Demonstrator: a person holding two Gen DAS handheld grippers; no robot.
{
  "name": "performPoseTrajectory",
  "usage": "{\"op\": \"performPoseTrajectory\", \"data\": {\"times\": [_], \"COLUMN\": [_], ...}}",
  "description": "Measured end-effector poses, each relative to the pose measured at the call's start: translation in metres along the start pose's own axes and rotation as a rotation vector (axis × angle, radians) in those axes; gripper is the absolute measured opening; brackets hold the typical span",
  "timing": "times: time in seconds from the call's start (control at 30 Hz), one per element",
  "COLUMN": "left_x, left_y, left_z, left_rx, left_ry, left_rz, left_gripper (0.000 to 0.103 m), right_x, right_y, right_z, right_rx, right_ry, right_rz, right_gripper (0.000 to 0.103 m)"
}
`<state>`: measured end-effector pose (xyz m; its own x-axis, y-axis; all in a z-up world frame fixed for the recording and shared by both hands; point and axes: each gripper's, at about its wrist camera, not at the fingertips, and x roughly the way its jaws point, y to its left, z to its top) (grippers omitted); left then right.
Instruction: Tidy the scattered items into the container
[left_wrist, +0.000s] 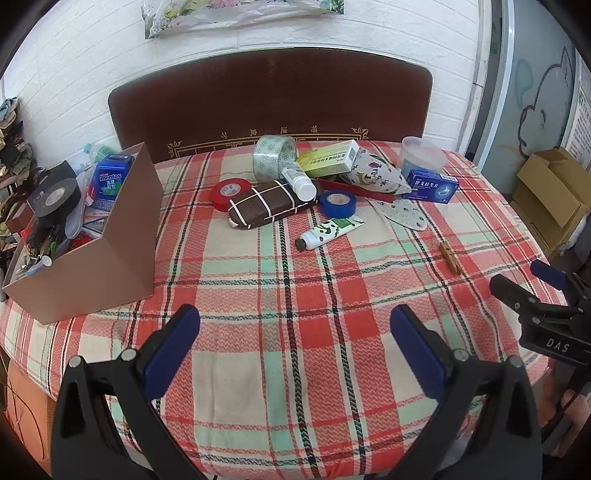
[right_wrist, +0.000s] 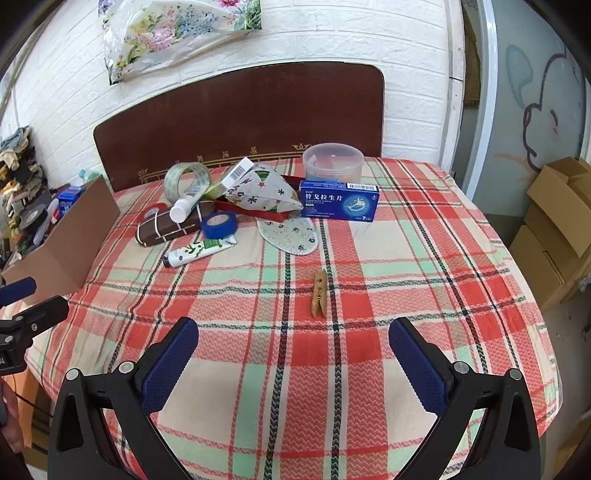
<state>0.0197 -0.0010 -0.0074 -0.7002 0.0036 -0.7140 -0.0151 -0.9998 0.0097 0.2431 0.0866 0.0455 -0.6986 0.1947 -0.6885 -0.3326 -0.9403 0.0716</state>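
The fingers of the right gripper (right_wrist: 293, 354) stand wide and empty; the small wooden clothespin (right_wrist: 319, 293) lies just ahead, long axis pointing away, nearer than to the equally wide left gripper (left_wrist: 295, 339).

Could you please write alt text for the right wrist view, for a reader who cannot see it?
The open right gripper hovers empty over a plaid tablecloth, a wooden clothespin lying just ahead of it. Farther back sit a blue medicine box, blue tape roll, tube and other clutter; a cardboard container stands left.
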Motion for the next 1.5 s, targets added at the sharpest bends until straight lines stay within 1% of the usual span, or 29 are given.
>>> {"op": "performPoseTrajectory", "data": {"times": [0.63,1.0,1.13,1.27,1.33,1.5], "left_x": [-0.004,0.005,0.015,0.036,0.049,0.08], "left_y": [0.001,0.0,0.001,0.002,0.003,0.003], "left_z": [0.001,0.005,0.01,0.017,0.021,0.033], "left_rx": [0.01,0.026,0.028,0.043,0.054,0.067], "left_ry": [-0.002,0.012,0.008,0.036,0.061,0.087], "left_rz": [0.009,-0.003,-0.025,-0.045,-0.074,-0.143], "left_gripper": [0.103,0.103,0.103,0.103,0.103,0.102], "right_x": [-0.005,-0.003,0.003,0.02,0.03,0.051], "right_y": [0.001,0.002,-0.002,-0.013,-0.02,-0.03], "right_z": [-0.001,-0.002,0.0,0.003,0.004,0.007], "right_rx": [-0.006,-0.01,0.0,0.032,0.047,0.051], "right_ry": [-0.013,0.0,0.011,0.048,0.069,0.088], "right_rz": [0.0,-0.001,-0.004,0.006,0.003,0.002], "right_gripper": [0.103,0.103,0.103,0.103,0.103,0.103]}}
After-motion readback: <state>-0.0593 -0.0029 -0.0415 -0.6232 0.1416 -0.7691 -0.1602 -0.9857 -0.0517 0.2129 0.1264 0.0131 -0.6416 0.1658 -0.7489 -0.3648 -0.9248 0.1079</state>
